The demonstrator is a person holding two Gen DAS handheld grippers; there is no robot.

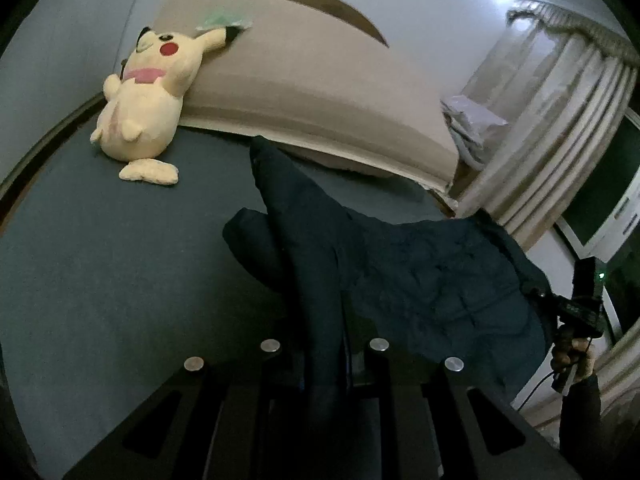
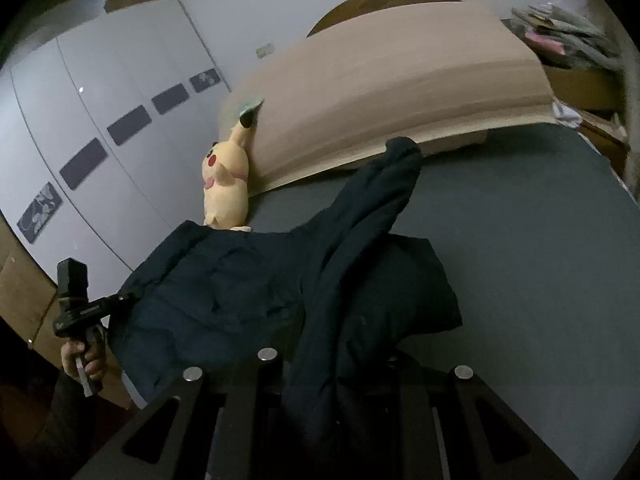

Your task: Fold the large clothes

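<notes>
The large dark navy padded jacket [image 1: 420, 280] is hanging between the two hand-held grippers over the grey-blue bed sheet [image 1: 100, 260], its near part raised off the bed while a long sleeve [image 2: 384, 184] is trailing toward the far side, its end lying near the tan upholstered headboard [image 1: 320, 80]. The left gripper [image 1: 324, 364] is pinching a fold of the jacket, its fingers pressed nearly together on the cloth. The right gripper [image 2: 332, 376] is doing the same at the jacket's other near edge, with dark fabric running down between its fingers.

The step in hand appears to be the lift: the garment is being raised by two points so that it can be spread or laid over itself. The next move probably calls for carrying both grips together, keeping the cloth taut between them, and laying the jacket flat on the open sheet. The yellow plush toy [image 1: 148, 100] is leaning against the headboard at the far left, so the fold should be landing clear of it.
</notes>
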